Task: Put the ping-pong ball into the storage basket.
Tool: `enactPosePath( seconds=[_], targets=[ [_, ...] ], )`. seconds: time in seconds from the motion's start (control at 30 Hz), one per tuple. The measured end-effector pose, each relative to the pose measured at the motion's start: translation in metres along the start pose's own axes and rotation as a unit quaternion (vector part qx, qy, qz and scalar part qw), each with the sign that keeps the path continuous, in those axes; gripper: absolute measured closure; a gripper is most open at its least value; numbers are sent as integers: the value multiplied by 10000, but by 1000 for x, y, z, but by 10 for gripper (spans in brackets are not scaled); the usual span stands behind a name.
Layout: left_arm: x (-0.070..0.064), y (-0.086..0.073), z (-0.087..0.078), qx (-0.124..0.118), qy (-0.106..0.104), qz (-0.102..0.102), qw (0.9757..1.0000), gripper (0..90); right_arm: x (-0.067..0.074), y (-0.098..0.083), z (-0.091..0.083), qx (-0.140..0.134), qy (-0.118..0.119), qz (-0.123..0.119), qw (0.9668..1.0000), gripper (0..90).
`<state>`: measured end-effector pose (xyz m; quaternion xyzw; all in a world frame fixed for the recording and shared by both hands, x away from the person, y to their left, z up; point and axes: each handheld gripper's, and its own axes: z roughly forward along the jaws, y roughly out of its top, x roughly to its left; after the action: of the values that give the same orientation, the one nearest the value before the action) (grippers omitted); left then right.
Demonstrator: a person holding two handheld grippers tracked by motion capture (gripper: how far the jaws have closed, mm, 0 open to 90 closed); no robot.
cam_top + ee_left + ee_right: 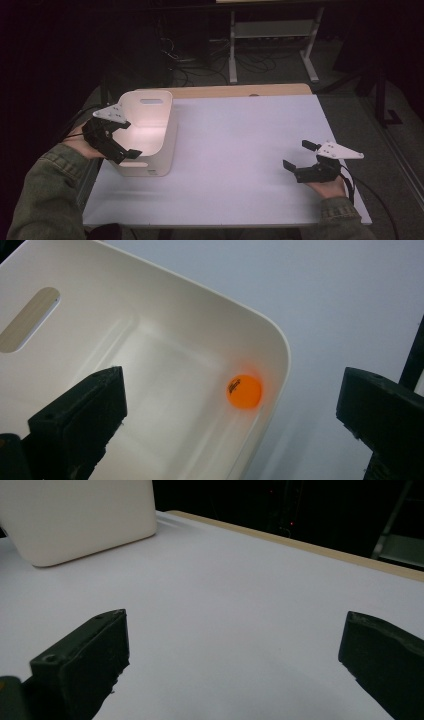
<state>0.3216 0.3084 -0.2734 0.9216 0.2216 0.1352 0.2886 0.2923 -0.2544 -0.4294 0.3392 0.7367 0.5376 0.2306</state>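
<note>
A: Where do we find the orange ball [244, 391]?

B: On the floor of the white bin [165, 150], against its side wall near a rounded corner, as the left gripper view shows.

A: And our left gripper [125, 139]?

B: It hangs over the bin's near left edge, jaws spread wide, holding nothing.

A: Our right gripper [299, 155]?

B: Above the white table [240, 150], well apart from the bin, jaws equally wide and empty.
</note>
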Motion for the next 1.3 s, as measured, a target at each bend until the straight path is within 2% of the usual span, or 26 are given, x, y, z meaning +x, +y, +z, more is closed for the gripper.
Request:
enactPosePath(
  seconds=[0.33,0.5,0.77,0.87,0.97,1.13,1.17,1.3],
  targets=[
    [-3,-13,3,-303,138,-139,9993,0,0,0,0,2,-3,3,10000,0],
    [-7,-17,3,-539,207,-197,9981,0,1,0,0,-2,-2,-2,10000,0],
    [-11,-22,5,-746,305,-212,9965,0,1,0,1,16,4,9,10000,0],
    [-13,-27,5,-996,357,-292,9940,0,1,0,1,8,1,0,10000,0],
    [-15,-30,5,-1229,298,-310,9915,0,1,0,1,10,2,8,10000,0],
    [-18,-34,6,-1340,362,-366,9896,0,1,0,0,7,2,6,10000,0],
    [-19,-36,6,-1446,372,-396,9880,0,1,0,0,6,-1,9,10000,0],
    [-19,-41,8,-1544,387,-465,9862,0,1,0,1,11,0,1,10000,0]
  ],
)
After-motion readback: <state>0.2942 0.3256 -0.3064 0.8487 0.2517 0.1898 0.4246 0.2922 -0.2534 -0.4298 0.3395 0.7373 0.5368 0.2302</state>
